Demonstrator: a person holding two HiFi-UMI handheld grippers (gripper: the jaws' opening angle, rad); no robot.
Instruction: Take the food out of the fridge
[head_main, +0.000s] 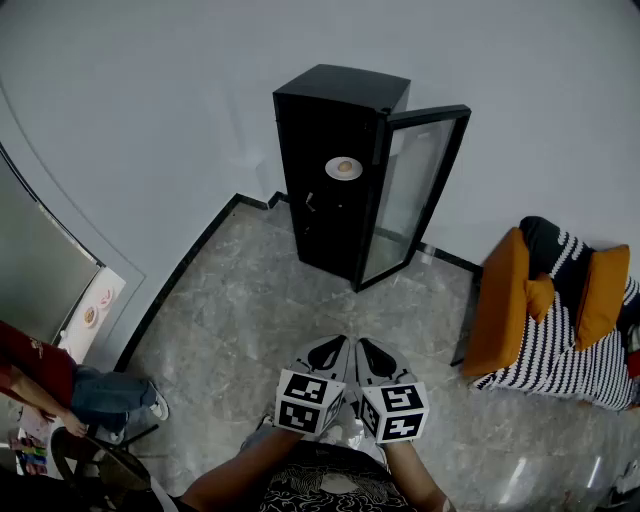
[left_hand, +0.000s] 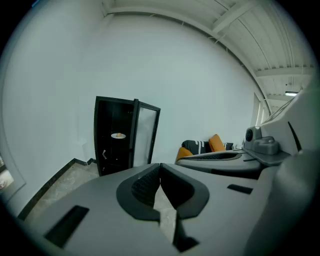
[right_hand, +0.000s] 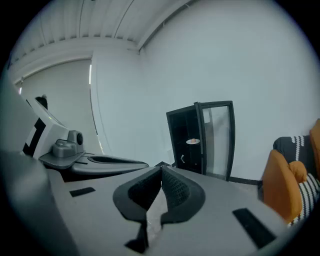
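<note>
A narrow black fridge (head_main: 335, 165) stands against the far wall with its glass door (head_main: 412, 195) swung open to the right. Inside, on a shelf, a white plate (head_main: 343, 168) holds a small brownish piece of food (head_main: 345, 166). The plate (left_hand: 118, 135) also shows in the left gripper view and the plate (right_hand: 192, 141) in the right gripper view. My left gripper (head_main: 338, 343) and right gripper (head_main: 366, 345) are held side by side well short of the fridge. Both are shut with nothing between the jaws.
A striped chair with orange cushions (head_main: 560, 310) stands at the right. At the lower left a person (head_main: 70, 390) sits beside a panel with pictures (head_main: 92, 312). Marble floor (head_main: 270, 300) lies between me and the fridge.
</note>
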